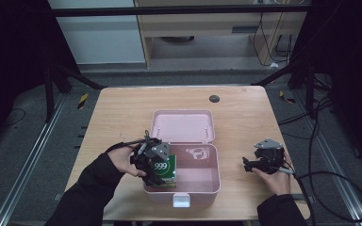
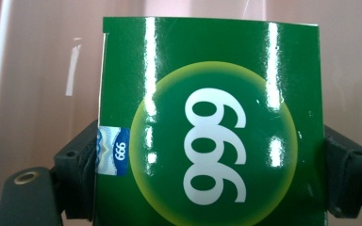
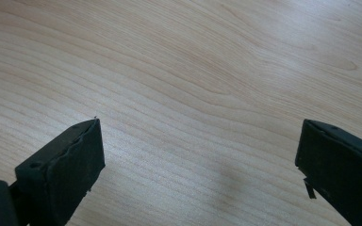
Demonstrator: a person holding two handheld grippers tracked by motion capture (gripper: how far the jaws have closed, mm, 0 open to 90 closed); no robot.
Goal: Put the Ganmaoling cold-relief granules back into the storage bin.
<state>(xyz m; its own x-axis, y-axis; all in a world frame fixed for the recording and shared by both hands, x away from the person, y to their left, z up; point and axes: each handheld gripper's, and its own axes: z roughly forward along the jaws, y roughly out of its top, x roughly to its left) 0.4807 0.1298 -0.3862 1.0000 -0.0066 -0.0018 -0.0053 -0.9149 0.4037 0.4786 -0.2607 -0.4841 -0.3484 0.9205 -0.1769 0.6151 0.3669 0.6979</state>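
Note:
A green box marked "999" in white hangs at the left side of an open pink case, inside its lower tray. My left gripper is shut on the green box, one jaw pressing each side of it. The pink lid lies flat behind the tray. Over the bare table to the right of the case, my right gripper is open, and its jaws stand wide apart above the wood with nothing between them.
The wooden table has a small dark round disc near its back edge. A white latch sticks out at the front of the case. Cables trail off to the right of the table.

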